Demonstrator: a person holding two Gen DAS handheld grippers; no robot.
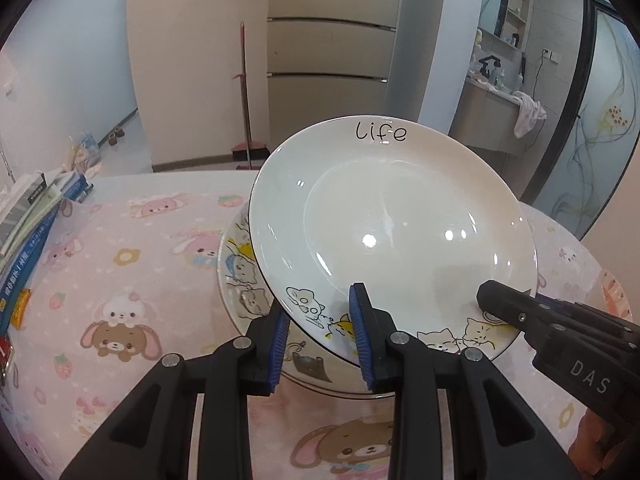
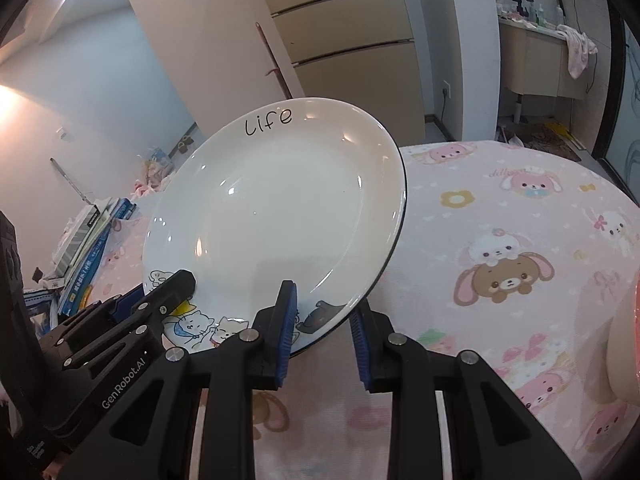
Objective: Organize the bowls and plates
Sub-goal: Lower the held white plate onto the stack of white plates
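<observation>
i hold white glazed cartoon-cat "life" plate [image 1: 392, 216] tilted at frame centre above second cat-print plate [image 1: 240, 280]. left gripper [image 1: 324, 340], right gripper [image 2: 324, 332]: jaws part-open, straddling near rim. risk: loose pinch, plate slips, chips lower one.

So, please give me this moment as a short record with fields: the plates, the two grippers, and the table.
lifted plate: white plate with "Life" lettering, tilted, cat drawings on its near rim
lower plate: second cat plate lying on the table, partly hidden under the lifted one
left gripper: fingers either side of the lifted plate's near rim
right gripper: fingers either side of the same plate's rim
table: pink cartoon-animal cloth
beside: stack of books at the table's left edge
</observation>
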